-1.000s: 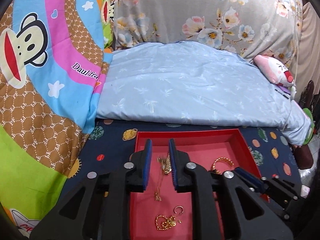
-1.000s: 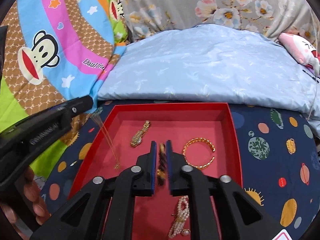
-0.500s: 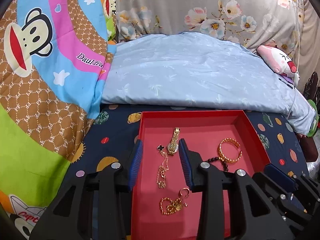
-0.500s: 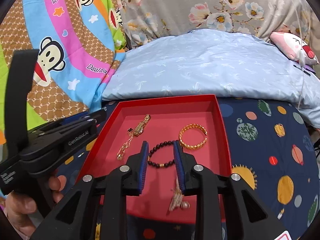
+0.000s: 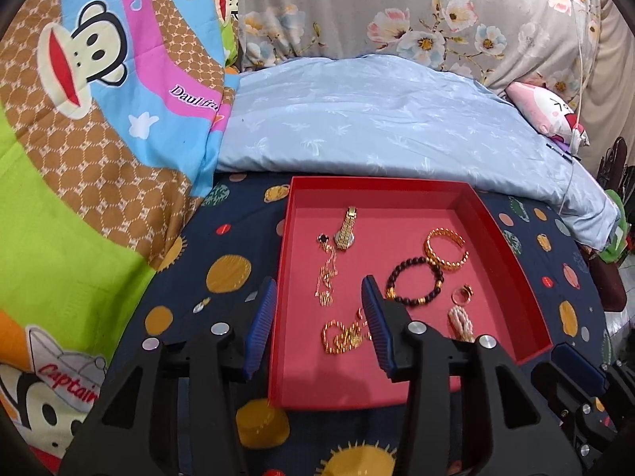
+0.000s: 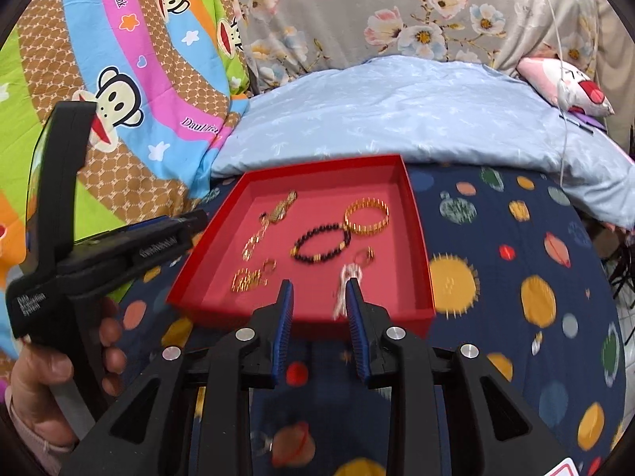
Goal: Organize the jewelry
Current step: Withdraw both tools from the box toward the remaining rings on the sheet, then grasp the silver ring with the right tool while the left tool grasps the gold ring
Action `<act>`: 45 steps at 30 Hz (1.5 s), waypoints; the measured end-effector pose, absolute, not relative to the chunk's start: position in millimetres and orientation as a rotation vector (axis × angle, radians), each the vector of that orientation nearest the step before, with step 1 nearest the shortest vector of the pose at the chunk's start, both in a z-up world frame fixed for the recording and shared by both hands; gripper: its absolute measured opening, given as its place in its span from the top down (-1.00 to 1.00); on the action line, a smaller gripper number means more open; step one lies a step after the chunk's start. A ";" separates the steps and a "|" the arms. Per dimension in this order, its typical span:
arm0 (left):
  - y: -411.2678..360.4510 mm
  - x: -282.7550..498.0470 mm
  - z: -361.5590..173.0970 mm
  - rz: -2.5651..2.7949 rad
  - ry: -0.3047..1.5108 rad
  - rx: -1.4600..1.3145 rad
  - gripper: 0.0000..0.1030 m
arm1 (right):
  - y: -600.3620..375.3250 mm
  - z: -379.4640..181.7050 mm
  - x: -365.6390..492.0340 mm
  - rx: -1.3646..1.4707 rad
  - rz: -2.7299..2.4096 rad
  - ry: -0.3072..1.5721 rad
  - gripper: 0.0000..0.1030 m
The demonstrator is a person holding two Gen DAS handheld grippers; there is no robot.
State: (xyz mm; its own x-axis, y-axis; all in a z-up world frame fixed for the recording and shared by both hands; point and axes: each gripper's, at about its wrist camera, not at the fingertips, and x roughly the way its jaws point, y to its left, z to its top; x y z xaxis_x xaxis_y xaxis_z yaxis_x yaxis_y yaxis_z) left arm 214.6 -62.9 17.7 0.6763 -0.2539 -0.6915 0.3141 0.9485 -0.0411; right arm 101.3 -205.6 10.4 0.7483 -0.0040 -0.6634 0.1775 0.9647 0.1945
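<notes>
- Shallow red cardboard tray (image 5: 496, 265) on the planet-print bedsheet (image 6: 496, 261) holds all the jewellery; stiff, light.
- Gold beaded bangle (image 5: 446, 250), mid-tray: rigid, so probably best pinched across its rim.
- Dark bead bracelet (image 5: 414, 281) beside it: likely rolls.
- Thin gold chain necklace (image 5: 327, 277): limp, snag-prone.
- Left tongs (image 5: 317, 317) and right tongs (image 6: 319, 309) both hang spread, empty.

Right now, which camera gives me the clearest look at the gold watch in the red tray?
The left wrist view. There the gold watch lies sharp and unobstructed near the far end of the red tray, its face and band distinct. In the right wrist view the watch is smaller and motion-blurred, so its details are lost.
</notes>
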 end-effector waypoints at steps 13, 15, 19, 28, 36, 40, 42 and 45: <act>-3.3 147.8 -11.8 -0.285 0.830 0.044 -0.12 | -175.4 -39.3 43.5 0.277 -0.056 0.864 0.41; 2.8 139.7 -19.9 -0.278 0.848 0.039 -0.12 | -168.4 -45.9 40.7 0.278 -0.039 0.881 0.38; 12.5 128.4 -34.8 -0.262 0.886 0.026 -0.22 | -153.8 -58.9 41.2 0.263 -0.010 0.914 0.25; 22.7 115.3 -52.9 -0.248 0.930 0.030 -0.22 | -136.8 -69.8 54.5 0.220 0.006 0.937 0.25; 24.0 110.3 -57.4 -0.251 0.939 0.041 -0.22 | -122.5 -71.3 59.0 0.067 -0.054 0.926 0.56; 20.5 108.0 -57.7 -0.258 0.940 0.048 -0.22 | -127.7 -70.7 57.8 0.079 -0.059 0.923 0.56; 17.5 107.0 -57.1 -0.269 0.940 0.049 -0.22 | -132.1 -69.6 55.9 0.098 -0.069 0.921 0.57; 8.8 105.4 -55.5 -0.299 0.941 0.051 -0.22 | -143.3 -65.4 50.8 0.142 -0.084 0.910 0.56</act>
State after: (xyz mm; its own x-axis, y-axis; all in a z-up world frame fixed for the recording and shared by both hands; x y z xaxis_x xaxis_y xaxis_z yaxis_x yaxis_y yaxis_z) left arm 105.4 8.8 -55.5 0.5513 -0.2306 -0.8018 0.2747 0.9576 -0.0865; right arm 50.8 -143.3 -65.4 0.6111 -0.0123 -0.7915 0.1322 0.9874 0.0868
